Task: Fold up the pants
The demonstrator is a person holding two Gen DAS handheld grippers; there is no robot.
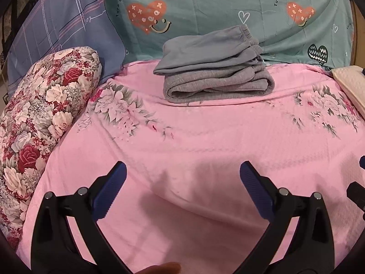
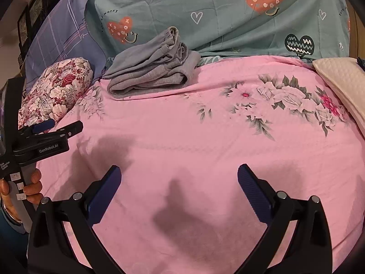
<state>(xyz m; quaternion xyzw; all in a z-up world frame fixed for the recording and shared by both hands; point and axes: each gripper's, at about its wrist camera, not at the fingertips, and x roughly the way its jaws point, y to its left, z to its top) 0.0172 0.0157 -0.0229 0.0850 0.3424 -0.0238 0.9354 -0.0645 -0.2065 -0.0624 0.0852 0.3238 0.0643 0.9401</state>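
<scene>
Grey pants [image 1: 214, 68] lie folded in a thick stack at the far side of the pink floral bedspread [image 1: 194, 141], against the teal quilt. They also show in the right wrist view [image 2: 150, 70] at the upper left. My left gripper [image 1: 182, 171] is open and empty, held above the pink spread well short of the pants. It also shows from the side in the right wrist view [image 2: 57, 126]. My right gripper [image 2: 179, 173] is open and empty over the spread, to the right of the left one.
A red floral pillow [image 1: 43, 118] lies at the left edge of the bed. A teal quilt with hearts [image 1: 205, 6] and a purple pillow [image 1: 63, 27] stand behind the pants. A cream quilted cloth [image 2: 342, 84] lies at the right.
</scene>
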